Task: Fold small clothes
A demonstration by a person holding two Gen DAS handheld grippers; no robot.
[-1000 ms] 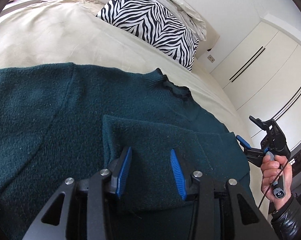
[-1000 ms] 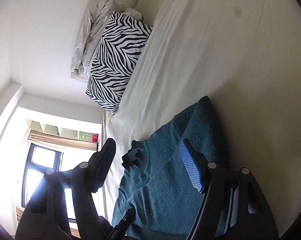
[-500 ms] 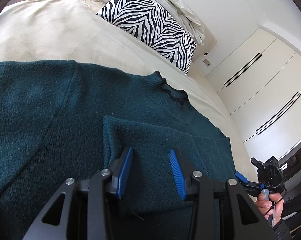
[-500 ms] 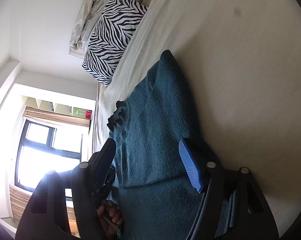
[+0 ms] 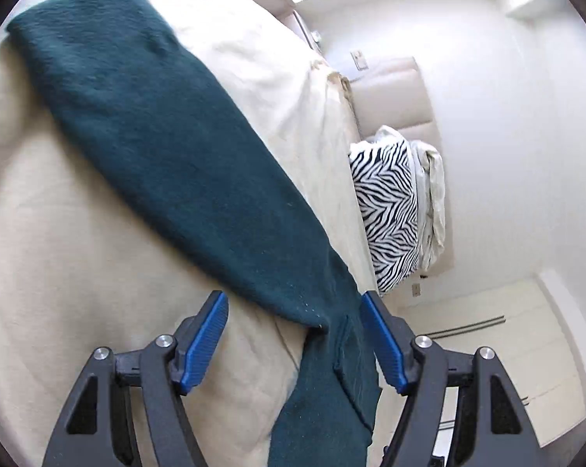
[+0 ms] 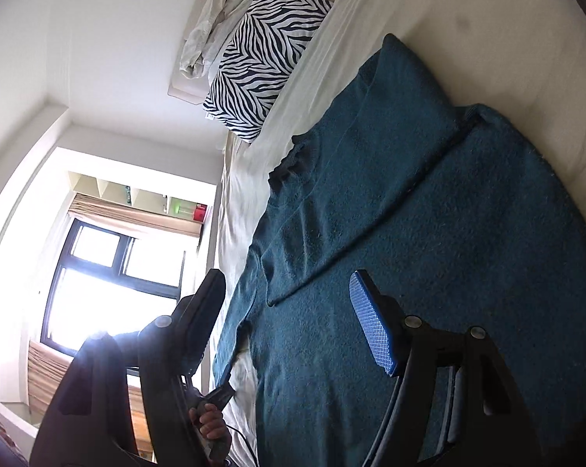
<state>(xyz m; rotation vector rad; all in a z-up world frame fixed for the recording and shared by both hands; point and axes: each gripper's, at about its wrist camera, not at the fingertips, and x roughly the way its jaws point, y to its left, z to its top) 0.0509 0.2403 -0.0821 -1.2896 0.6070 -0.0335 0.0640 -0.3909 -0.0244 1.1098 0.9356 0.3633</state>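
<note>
Two tools, both spread wide, gripping nothing | left tool (image 5: pixel 293 334) low over the sleeve | right tool (image 6: pixel 289 319) above the body, tilted | one dark teal sweater (image 6: pixel 429 233) flat on the bed (image 5: pixel 79 253), one sleeve folded across | one zebra pillow (image 6: pixel 262 54) far end

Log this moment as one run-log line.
step: sleeve fold | left gripper: open over sweater sleeve | right gripper: open above sweater body | surface: bed
</note>
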